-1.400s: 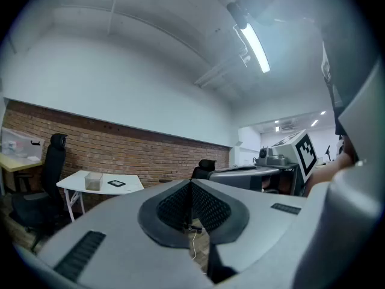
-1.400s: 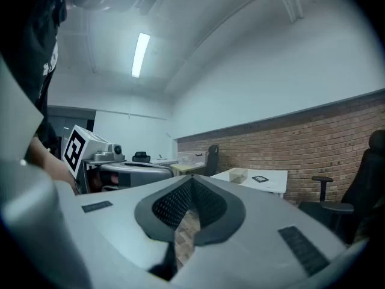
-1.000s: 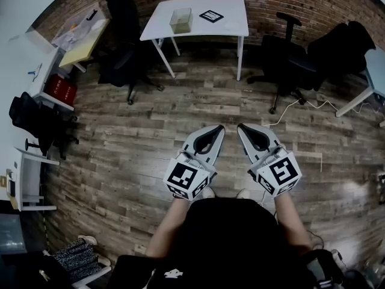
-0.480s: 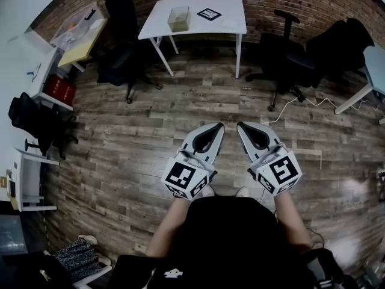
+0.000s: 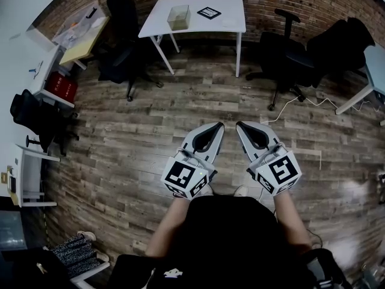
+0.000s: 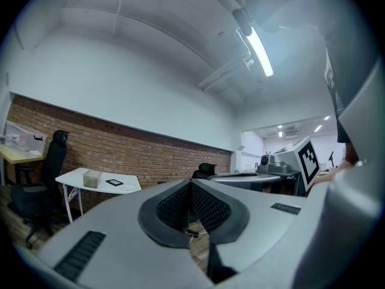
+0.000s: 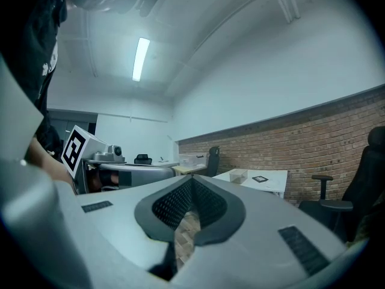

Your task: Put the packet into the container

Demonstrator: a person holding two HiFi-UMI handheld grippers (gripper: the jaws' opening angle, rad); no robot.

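The person stood on the wooden floor [image 5: 138, 119] in the lower middle of the head view, well apart from the white tabletop [image 5: 234, 5] at the top centre. Both tools were held level in front of the body, angled so that their tips leaned toward each other. This looked like a ready carrying pose, not a reach.

The left tongs [image 5: 219, 127] were closed. In the left gripper view their ribbed pads [image 6: 180, 203] met at the tip with nothing between them. The right tongs [image 5: 240, 126] were closed and empty in the same way, and only floorboards showed through the gap behind their pads [image 7: 207, 200].

The clear container [image 5: 180, 18] stood upright on the left part of the tabletop, open side up, presumably so that something could be dropped in from above. Just to its right lay a flat dark-rimmed square [image 5: 209, 12], and further right a faint pale shape [image 5: 228, 21]. At this range I could not tell which of the two was the packet. Either way it lay on the tabletop outside the container, and neither tool touched it.

A black office chair [image 5: 286, 53] stood right of the tabletop and another [image 5: 123, 35] to its left, leaving the front edge free to approach. By my judgement the task had not yet begun: the person first had to walk up, then open one pair of tongs over the packet.
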